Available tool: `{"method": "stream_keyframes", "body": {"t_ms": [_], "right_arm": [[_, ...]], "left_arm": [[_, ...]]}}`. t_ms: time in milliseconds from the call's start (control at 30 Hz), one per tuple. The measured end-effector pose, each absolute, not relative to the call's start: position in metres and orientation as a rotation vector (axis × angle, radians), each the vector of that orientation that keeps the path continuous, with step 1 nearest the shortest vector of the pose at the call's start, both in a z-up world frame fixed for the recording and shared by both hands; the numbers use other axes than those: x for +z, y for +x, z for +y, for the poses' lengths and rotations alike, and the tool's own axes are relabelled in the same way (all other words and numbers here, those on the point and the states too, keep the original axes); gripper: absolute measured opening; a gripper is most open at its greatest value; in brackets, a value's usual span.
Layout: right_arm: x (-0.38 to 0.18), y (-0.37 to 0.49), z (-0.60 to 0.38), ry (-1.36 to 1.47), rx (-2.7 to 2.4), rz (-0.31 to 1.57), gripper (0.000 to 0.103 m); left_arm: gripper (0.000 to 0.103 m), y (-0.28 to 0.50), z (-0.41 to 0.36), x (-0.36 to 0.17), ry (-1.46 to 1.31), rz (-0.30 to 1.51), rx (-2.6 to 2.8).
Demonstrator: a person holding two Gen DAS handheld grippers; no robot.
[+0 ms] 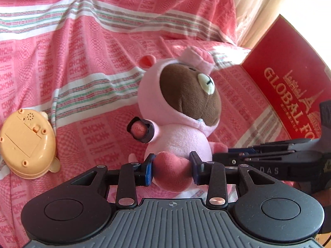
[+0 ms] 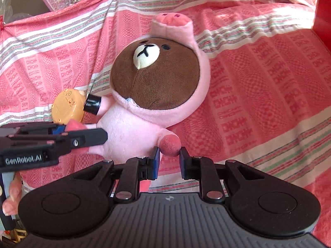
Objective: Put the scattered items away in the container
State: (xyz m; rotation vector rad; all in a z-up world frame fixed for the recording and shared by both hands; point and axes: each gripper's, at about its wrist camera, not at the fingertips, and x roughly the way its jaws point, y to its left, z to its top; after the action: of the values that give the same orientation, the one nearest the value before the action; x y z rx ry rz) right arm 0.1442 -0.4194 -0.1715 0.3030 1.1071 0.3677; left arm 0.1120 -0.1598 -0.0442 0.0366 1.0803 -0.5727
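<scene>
A plush bear in a pink pig suit [image 1: 182,111] lies on the pink bedspread [image 1: 82,66]; it also shows in the right wrist view [image 2: 153,82]. My left gripper [image 1: 171,165] is shut on one of its dark pink feet. My right gripper [image 2: 168,161] has its jaws on either side of the other foot [image 2: 169,143], closed around it. The right gripper shows from the side in the left wrist view [image 1: 231,153], and the left gripper in the right wrist view [image 2: 62,132]. A black ring sits on the bear's arm [image 1: 141,131].
A round yellow plastic toy [image 1: 25,144] lies face down on the bedspread to the left; it also shows in the right wrist view [image 2: 68,107]. A red cardboard box [image 1: 289,86] with gold lettering stands at the right.
</scene>
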Motion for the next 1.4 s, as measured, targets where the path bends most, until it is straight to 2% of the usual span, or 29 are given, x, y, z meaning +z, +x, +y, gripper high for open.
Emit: {"method": "stream_keyframes", "body": {"t_ms": [33, 133, 267, 333, 400, 500, 667, 800, 933, 1000, 1033, 1067, 1200, 1333, 1400], "right_arm": [[-0.17, 0.143, -0.424, 0.311, 0.356, 1.101, 0.029], [-0.166, 0.139, -0.431, 0.331, 0.35, 1.091, 0.031], [-0.165, 0.135, -0.425, 0.325, 0.393, 1.109, 0.031], [-0.166, 0.133, -0.417, 0.317, 0.431, 1.13, 0.036], [-0.166, 0.133, -0.41, 0.31, 0.46, 1.139, 0.038], [-0.171, 0.14, -0.399, 0.286, 0.511, 1.185, 0.049], [-0.179, 0.149, -0.386, 0.259, 0.538, 1.221, 0.05], [-0.183, 0.154, -0.379, 0.215, 0.565, 1.251, 0.056], [-0.184, 0.151, -0.368, 0.116, 0.581, 1.235, 0.054], [-0.184, 0.149, -0.363, 0.082, 0.583, 1.226, 0.053], [-0.185, 0.148, -0.363, 0.075, 0.585, 1.225, 0.053], [-0.185, 0.149, -0.363, 0.08, 0.586, 1.228, 0.053], [-0.19, 0.15, -0.368, 0.13, 0.592, 1.257, 0.052], [-0.191, 0.151, -0.361, 0.08, 0.6, 1.294, 0.051], [-0.192, 0.153, -0.357, 0.053, 0.614, 1.313, 0.051]], "left_arm": [[0.041, 0.108, -0.163, -0.046, 0.05, 1.087, -0.591], [0.051, 0.106, -0.163, -0.048, 0.069, 1.088, -0.613], [0.052, 0.112, -0.162, -0.046, 0.086, 1.108, -0.639], [0.055, 0.111, -0.167, -0.047, 0.147, 1.113, -0.666], [0.056, 0.11, -0.173, -0.049, 0.229, 1.121, -0.703], [0.056, 0.116, -0.179, -0.049, 0.324, 1.139, -0.751], [0.055, 0.128, -0.187, -0.053, 0.46, 1.201, -0.826], [0.057, 0.133, -0.194, -0.053, 0.555, 1.235, -0.878], [0.057, 0.14, -0.203, -0.055, 0.588, 1.277, -0.907], [0.056, 0.141, -0.208, -0.059, 0.628, 1.295, -0.906], [0.047, 0.142, -0.21, -0.061, 0.638, 1.303, -0.9], [0.043, 0.143, -0.21, -0.063, 0.642, 1.308, -0.897], [0.039, 0.139, -0.202, -0.07, 0.624, 1.301, -0.887], [0.03, 0.13, -0.187, -0.086, 0.58, 1.325, -0.833], [0.029, 0.129, -0.183, -0.093, 0.553, 1.333, -0.794]]}}
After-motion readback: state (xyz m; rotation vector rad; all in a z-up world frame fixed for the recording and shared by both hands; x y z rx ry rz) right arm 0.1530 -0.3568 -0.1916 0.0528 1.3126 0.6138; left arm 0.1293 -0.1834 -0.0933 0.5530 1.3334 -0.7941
